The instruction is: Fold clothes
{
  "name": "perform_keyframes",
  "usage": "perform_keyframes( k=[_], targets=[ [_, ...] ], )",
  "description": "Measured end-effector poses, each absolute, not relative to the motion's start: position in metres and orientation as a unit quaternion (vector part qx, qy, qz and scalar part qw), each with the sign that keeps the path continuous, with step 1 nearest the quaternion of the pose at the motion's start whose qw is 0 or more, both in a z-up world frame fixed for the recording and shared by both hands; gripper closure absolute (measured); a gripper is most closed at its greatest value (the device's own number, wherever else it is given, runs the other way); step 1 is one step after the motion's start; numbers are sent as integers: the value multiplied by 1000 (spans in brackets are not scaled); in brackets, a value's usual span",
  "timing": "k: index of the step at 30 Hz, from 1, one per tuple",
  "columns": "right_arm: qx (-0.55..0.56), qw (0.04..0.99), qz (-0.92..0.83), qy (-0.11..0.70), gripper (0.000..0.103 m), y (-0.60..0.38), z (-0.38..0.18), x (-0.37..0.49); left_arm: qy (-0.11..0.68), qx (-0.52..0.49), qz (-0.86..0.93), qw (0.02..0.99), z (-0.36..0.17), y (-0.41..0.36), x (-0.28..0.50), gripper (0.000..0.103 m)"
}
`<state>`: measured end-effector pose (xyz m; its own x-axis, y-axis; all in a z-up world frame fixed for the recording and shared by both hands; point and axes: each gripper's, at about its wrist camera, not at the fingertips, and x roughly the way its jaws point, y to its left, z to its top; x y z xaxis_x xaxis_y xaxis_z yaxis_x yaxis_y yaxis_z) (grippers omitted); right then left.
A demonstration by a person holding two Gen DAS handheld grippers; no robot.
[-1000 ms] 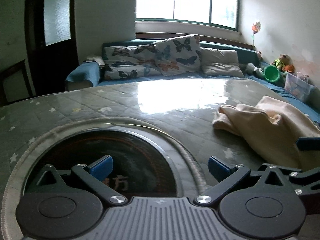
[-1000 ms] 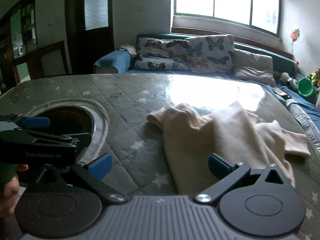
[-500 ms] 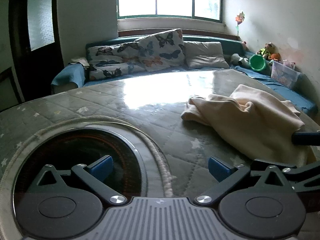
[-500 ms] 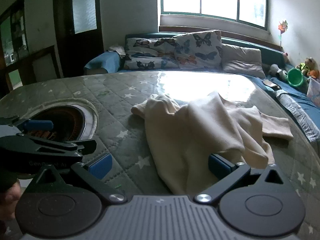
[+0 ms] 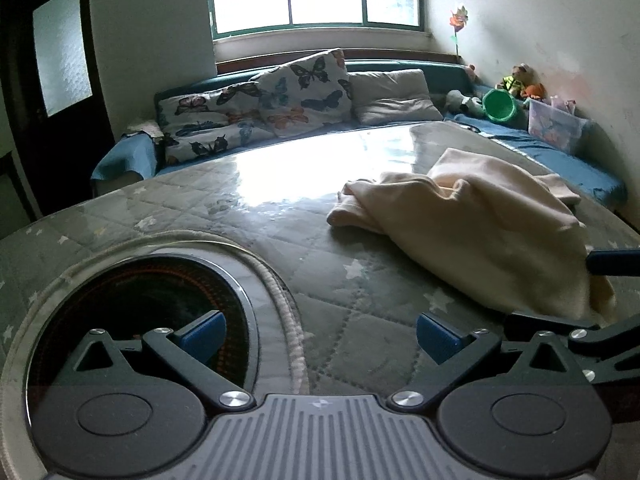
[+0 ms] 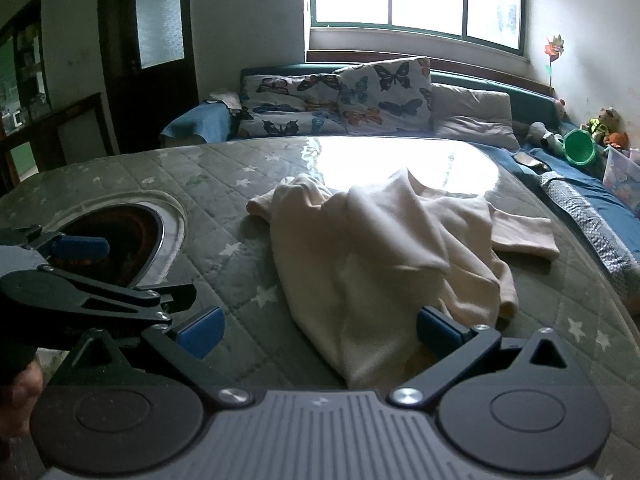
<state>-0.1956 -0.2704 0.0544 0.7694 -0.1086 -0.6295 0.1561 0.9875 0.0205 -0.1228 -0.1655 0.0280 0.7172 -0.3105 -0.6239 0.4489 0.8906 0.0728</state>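
A cream garment [image 6: 384, 256] lies crumpled on the grey quilted star-patterned table cover [image 6: 248, 184]; the left wrist view shows the garment [image 5: 480, 224] to the right. My right gripper [image 6: 318, 328] is open, its blue pads low over the garment's near hem, nothing between them. My left gripper [image 5: 318, 334] is open above bare cover, left of the cloth. The left gripper [image 6: 80, 272] also shows at the left edge of the right wrist view.
A round dark heater plate [image 5: 136, 320] is set into the table at the near left. Behind the table stands a blue sofa with butterfly cushions [image 6: 340, 96], a green bucket [image 6: 580, 152] and a clear plastic box [image 5: 554, 124] at the right.
Both grippers have moved toward the garment and to the right; the cloth now sits closer and larger in both views. The garment itself has not moved.
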Motion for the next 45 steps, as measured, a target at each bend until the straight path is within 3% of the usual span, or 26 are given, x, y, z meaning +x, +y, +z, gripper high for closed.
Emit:
perform_keyframes(
  k=[28,45],
  targets=[
    [71,925,-90,363,0,-290,38,-240,335,173,-238,895,10,-196,-153,0],
    [72,924,-92,364,0,-284,40,-254,351,161,-240,891,8,-188,-167,0]
  ],
)
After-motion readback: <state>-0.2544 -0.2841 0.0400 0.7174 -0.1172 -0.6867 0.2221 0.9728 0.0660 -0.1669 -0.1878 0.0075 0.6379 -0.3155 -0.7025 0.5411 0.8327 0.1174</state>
